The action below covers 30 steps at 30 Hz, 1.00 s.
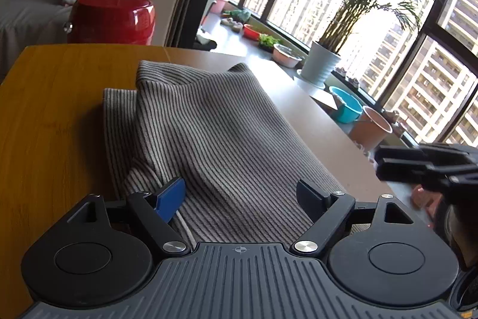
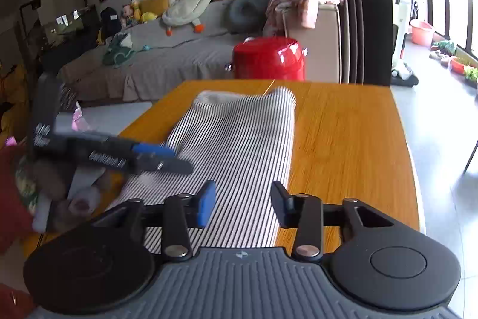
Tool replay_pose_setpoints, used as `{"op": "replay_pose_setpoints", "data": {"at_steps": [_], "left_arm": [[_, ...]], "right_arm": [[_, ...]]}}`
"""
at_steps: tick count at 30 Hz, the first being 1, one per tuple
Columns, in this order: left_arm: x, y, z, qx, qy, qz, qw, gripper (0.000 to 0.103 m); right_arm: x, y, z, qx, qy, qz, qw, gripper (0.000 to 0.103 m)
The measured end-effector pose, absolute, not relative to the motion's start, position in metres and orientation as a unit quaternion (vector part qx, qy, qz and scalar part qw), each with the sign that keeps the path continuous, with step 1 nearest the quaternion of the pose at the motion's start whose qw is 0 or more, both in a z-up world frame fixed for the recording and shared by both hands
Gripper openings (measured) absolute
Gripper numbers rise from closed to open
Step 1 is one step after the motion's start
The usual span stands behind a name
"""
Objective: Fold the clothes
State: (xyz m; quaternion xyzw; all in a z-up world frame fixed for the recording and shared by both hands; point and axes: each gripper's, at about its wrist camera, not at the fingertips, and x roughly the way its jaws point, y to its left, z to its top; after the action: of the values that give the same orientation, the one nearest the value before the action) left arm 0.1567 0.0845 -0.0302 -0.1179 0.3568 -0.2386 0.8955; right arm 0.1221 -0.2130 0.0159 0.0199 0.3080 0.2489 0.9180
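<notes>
Garment (image 1: 215, 139): narrow stripes, grey-beige and dark in the left wrist view, near white and black in the right wrist view. Table (image 1: 53, 121): orange-brown wood grain. Left gripper (image 1: 240, 195): black body, one blue finger pad, one dark pad. Right gripper (image 2: 243, 204): same colouring. Pot (image 2: 269, 57) behind table: glossy red. Basin (image 1: 346, 106) on sill: turquoise. Plant pot (image 1: 321, 63): white. Stuffed duck (image 2: 189, 2): white, orange feet.

Legible text: none. White lettering is seen on the side of the left claw (image 2: 167, 159) in the right wrist view, blurred past reading. A small crosshair mark is printed at the front edge of each ribbed grey housing (image 1: 240, 249) (image 2: 241, 254). No numbers or brands are made out.
</notes>
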Motion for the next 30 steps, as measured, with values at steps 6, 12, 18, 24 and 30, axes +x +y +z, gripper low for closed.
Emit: {"op": "replay_pose_setpoints", "data": {"at_steps": [6, 12, 18, 24, 30], "left_arm": [[0.154, 0.082, -0.032, -0.131, 0.363, -0.249, 0.888, 0.091], [0.148, 0.086, -0.045, -0.124, 0.357, -0.253, 0.891, 0.093], [0.152, 0.085, -0.048, -0.127, 0.351, -0.272, 0.887, 0.101], [0.152, 0.077, -0.049, -0.110, 0.345, -0.276, 0.890, 0.103], [0.163, 0.068, -0.048, -0.110, 0.354, -0.279, 0.886, 0.103]], "right_arm": [[0.230, -0.187, 0.028, 0.036, 0.301, 0.236, 0.923, 0.033], [0.320, -0.153, -0.027, 0.046, 0.371, 0.204, 0.905, 0.034], [0.306, -0.152, -0.032, 0.022, 0.351, 0.204, 0.914, 0.034], [0.239, -0.174, -0.010, 0.000, 0.318, 0.237, 0.918, 0.036], [0.176, -0.180, -0.038, -0.085, 0.331, 0.217, 0.915, 0.042]]}}
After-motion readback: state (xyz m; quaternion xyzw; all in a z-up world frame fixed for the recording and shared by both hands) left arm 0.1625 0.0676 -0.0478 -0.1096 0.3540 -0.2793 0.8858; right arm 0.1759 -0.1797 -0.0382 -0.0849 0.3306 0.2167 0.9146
